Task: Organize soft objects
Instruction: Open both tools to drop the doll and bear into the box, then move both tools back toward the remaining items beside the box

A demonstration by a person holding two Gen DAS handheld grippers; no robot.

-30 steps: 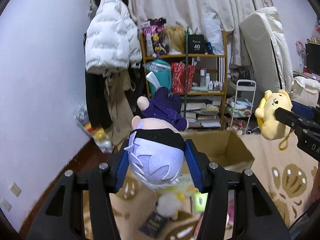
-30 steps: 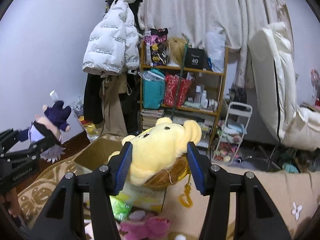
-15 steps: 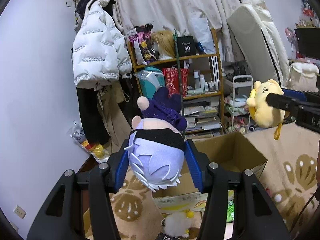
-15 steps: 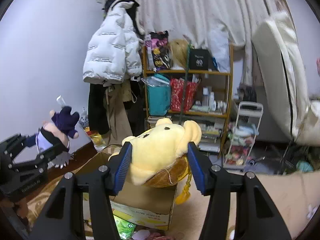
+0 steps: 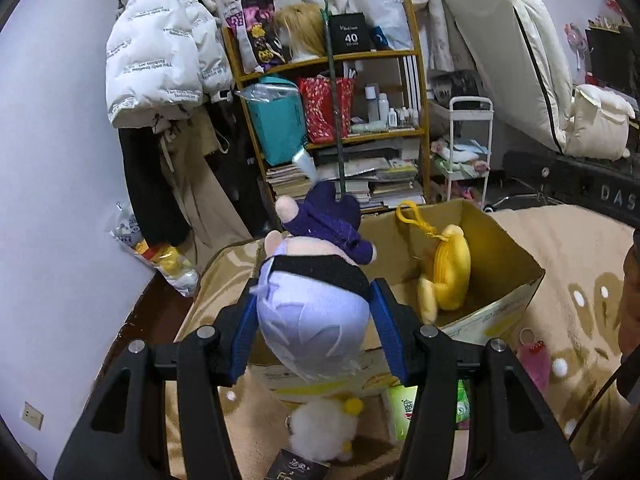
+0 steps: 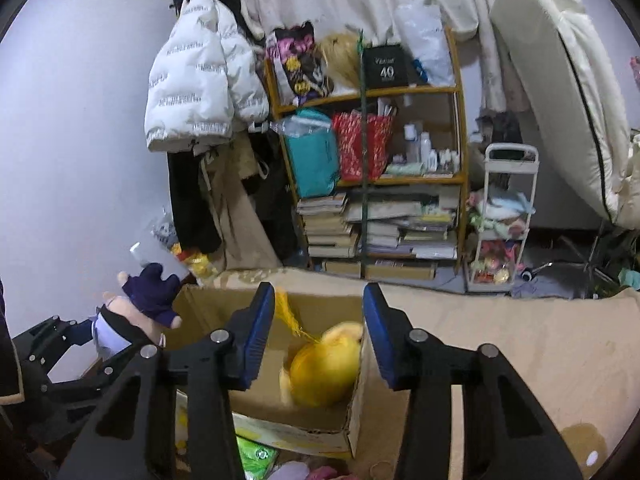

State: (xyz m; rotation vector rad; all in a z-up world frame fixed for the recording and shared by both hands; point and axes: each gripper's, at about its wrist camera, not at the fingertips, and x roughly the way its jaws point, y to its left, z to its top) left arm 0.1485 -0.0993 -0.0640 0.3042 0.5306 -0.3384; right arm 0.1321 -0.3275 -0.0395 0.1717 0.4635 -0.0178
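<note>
- Left claw [image 5: 314, 330]: pinching plush doll [image 5: 312, 312] by its lavender-haired head, blue pads pressed on both sides; jaws easing apart a little, doll betw. them and not yet let go. Doll's purple-clad body sticks out fwd past the tips, over the near edge of the cardboard box [image 5: 516, 256].
- Right claw [image 6: 318, 334]: spread, nothing pinched; jaws are narrowing on empty air. Yellow plush [image 6: 324, 364] lies below and just ahead of the tips, inside the box, clear of both pads.
- Same yellow plush from left wrist view: fwd and to the right of left claw, against the box's inner wall, yellow clip loop [image 5: 410, 214] uppermost.
- Handling, est.: both toys light, soft, squashy, non-fragile; fabric grips well, low slip risk. Best hold = head or torso bulk, not limbs or loop (would dangle/swing).
- Below left claw: small white fluffy toy [image 5: 320, 426], green packet [image 5: 404, 410], pink item [image 5: 534, 360] on tan blanket [image 5: 560, 236]; not yet boxed.
- Legible text: "40" on black box [image 5: 347, 33] on shelf [image 5: 332, 58] far ahead; "DAS" on the black arm at the far right edge. White puffer jacket [image 5: 156, 56] has repeat lettering, unreadable.
</note>
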